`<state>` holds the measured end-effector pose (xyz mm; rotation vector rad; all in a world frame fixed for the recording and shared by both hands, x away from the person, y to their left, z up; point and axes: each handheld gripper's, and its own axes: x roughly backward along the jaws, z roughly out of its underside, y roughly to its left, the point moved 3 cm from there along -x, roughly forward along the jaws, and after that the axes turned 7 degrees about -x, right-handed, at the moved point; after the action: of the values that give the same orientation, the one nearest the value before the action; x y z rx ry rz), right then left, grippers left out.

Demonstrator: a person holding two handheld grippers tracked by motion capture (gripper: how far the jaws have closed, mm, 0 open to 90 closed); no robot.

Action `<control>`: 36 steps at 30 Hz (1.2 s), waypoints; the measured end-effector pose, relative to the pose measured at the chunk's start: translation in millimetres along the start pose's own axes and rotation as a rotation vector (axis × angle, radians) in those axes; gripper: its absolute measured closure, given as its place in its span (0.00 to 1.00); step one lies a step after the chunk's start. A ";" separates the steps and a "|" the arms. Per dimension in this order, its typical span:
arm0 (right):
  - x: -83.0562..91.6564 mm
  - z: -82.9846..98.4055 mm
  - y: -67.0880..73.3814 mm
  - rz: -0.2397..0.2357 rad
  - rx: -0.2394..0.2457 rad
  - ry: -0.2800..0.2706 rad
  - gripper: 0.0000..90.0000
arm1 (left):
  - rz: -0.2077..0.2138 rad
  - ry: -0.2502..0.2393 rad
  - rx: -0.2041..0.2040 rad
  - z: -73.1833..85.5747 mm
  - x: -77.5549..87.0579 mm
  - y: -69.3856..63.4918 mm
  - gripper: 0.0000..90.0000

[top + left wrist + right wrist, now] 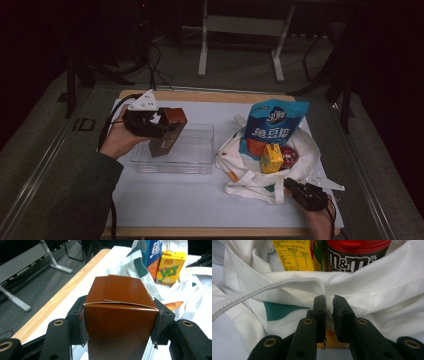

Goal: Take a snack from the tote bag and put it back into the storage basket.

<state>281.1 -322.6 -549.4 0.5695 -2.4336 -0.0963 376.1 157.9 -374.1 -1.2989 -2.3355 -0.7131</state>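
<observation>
Left tongs (159, 125) at the left of the worktop (200, 210), held up in the person's left hand (119, 140) — jaws standing partly apart and clamped on a brown carton (167, 131), one pad pressed flat on each side wall. In the left gripper view the brown carton (120, 322) sits squarely between the two pads, its folded top flap facing the camera, its body running down past the bottom edge. From above, the carton hangs tilted over the near left corner of a clear plastic tray (195, 150); whether its lower end touches the tray floor I cannot tell. To the right of the tray, just beside it, lies a white cloth bag (250, 182), mouth open and spread flat. Inside it: a blue snack pouch (272, 125) standing upright at the back, a yellow drink box (271, 159) in front of it, and a red-lidded candy tub (289, 156) touching the box's right side. Right tongs (291, 186) at the near right of the worktop, low, at the bag's front rim — jaws nearly closed, pinching a fold of the white fabric. In the right gripper view the pads grip the bag's hem (329, 305) just below the seam, with the yellow drink box (294, 255) and the candy tub (357, 257) close behind, inside the bag.
</observation>
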 end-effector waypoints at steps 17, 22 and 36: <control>0.3 0.1 0.0 -0.001 -0.002 0.000 0.89 | 0.082 0.115 -0.032 15.1 -7.7 -4.4 0.48; 0.3 0.2 0.2 0.000 -0.003 0.000 0.89 | 0.116 0.175 -0.048 19.0 -18.4 -7.2 0.47; 0.2 0.2 0.0 -0.001 -0.004 0.000 0.89 | 0.220 0.172 -0.073 10.8 -45.6 -19.6 0.46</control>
<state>280.8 -322.7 -549.5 0.5689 -2.4331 -0.1017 381.4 125.0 -412.4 -1.4376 -2.0116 -0.8094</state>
